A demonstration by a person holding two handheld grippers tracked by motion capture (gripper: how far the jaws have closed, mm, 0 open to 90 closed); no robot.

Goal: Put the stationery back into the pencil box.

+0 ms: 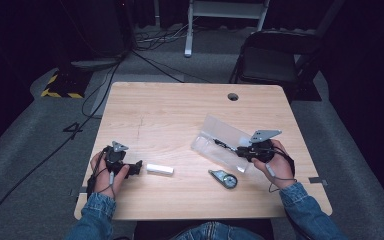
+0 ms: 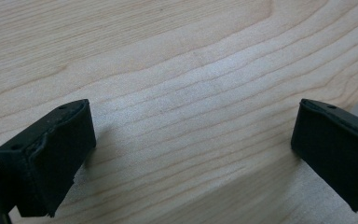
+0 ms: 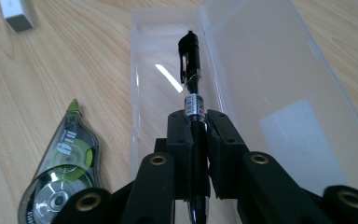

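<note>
- The right gripper [image 3: 196, 154] has its jaws clamped on a black ballpoint pen [image 3: 189, 56], held near the pen's rear end.
- The pen's long axis runs straight ahead along the open clear plastic pencil case [image 1: 219, 142] near the wooden table's [image 1: 180, 107] right edge, its tip over the tray.
- The left gripper [image 2: 186, 154] gapes empty near the left edge, farther off.

We see the table [image 1: 180, 110] lit from above, dark surroundings; glare streaks the clear case [image 3: 279, 93]; near jaws blur.
</note>
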